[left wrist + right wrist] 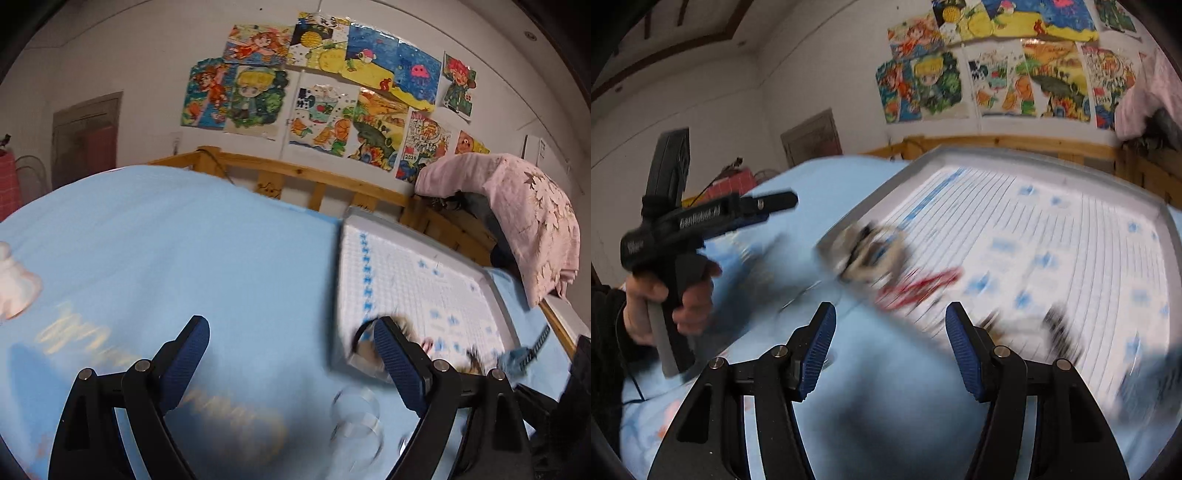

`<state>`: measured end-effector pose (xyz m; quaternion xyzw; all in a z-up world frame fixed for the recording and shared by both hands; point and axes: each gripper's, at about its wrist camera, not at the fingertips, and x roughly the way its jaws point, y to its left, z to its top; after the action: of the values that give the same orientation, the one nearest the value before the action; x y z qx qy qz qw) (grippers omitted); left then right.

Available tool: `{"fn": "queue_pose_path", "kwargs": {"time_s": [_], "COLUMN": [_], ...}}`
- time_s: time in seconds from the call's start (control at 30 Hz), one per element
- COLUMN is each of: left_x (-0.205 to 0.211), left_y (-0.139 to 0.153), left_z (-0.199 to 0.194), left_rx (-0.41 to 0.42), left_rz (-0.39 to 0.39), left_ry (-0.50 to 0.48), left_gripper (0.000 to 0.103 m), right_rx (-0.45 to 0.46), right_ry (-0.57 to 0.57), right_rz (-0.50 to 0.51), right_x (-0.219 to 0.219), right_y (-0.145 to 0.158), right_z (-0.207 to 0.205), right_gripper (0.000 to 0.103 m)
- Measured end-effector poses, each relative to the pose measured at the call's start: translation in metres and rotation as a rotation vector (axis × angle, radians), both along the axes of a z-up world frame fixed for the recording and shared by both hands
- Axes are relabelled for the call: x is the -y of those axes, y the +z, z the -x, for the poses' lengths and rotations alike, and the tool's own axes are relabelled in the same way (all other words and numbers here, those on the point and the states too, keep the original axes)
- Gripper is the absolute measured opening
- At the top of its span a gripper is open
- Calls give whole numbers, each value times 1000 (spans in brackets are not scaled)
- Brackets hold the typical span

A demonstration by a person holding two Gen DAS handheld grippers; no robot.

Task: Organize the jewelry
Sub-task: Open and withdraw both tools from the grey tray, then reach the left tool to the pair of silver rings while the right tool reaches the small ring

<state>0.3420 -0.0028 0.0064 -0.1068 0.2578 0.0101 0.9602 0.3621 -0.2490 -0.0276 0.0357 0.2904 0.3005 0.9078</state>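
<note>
A grey-rimmed tray (pixel 495 288) with a white, blue-patterned liner lies on the light blue bedsheet (pixel 184 240); it also shows in the right wrist view (pixel 923 157). Blurred jewelry lies at its near end: a dark and beige cluster (pixel 870 251), a red piece (pixel 919 286), dark pieces (pixel 1060 328). A gold chain (pixel 74 328) and clear rings (pixel 354 417) lie on the sheet. My left gripper (pixel 291 354) is open and empty above the sheet, left of the tray. My right gripper (pixel 890 347) is open and empty near the tray's near edge.
The left gripper (pixel 683 229), held in a hand, shows at the left of the right wrist view. A wooden bed rail (pixel 314 177) runs behind the bed. A pink pillow (pixel 517 214) lies at the right. Drawings (pixel 332 85) cover the wall. A pink soft thing (pixel 14 284) sits at the left.
</note>
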Motion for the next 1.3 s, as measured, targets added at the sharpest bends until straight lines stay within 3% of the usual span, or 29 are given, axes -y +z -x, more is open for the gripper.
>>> {"fn": "queue_pose_path", "kwargs": {"time_s": [0.27, 0.37, 0.57, 0.63, 0.73, 0.9, 1.07, 1.3], "left_x": [-27, -30, -24, -23, -23, -23, -24, -27], "left_y": [-5, -6, -6, -5, -3, 7, 20, 28], "left_z": [93, 124, 161, 171, 186, 211, 214, 182], "left_rx": [-59, -65, -56, -41, -28, 15, 46, 56], "left_rz": [-19, -8, -31, -31, -25, -37, -41, -60], "left_ry": [-63, -92, -113, -106, -103, -102, -94, -66], "left_gripper": [90, 90, 90, 90, 92, 98, 99, 101], "right_rx": [-21, -1, 36, 53, 65, 106, 141, 196], "right_ry": [-73, -117, -245, -300, -387, -415, -426, -451], "right_rz": [-54, -67, -68, -59, -76, -68, -37, -15], "right_x": [-19, -15, -3, -2, 0, -10, -23, -29], "right_y": [32, 47, 65, 70, 78, 91, 103, 114], "right_z": [161, 195, 210, 210, 213, 237, 243, 221], "right_gripper": [57, 67, 67, 75, 77, 86, 87, 87]}}
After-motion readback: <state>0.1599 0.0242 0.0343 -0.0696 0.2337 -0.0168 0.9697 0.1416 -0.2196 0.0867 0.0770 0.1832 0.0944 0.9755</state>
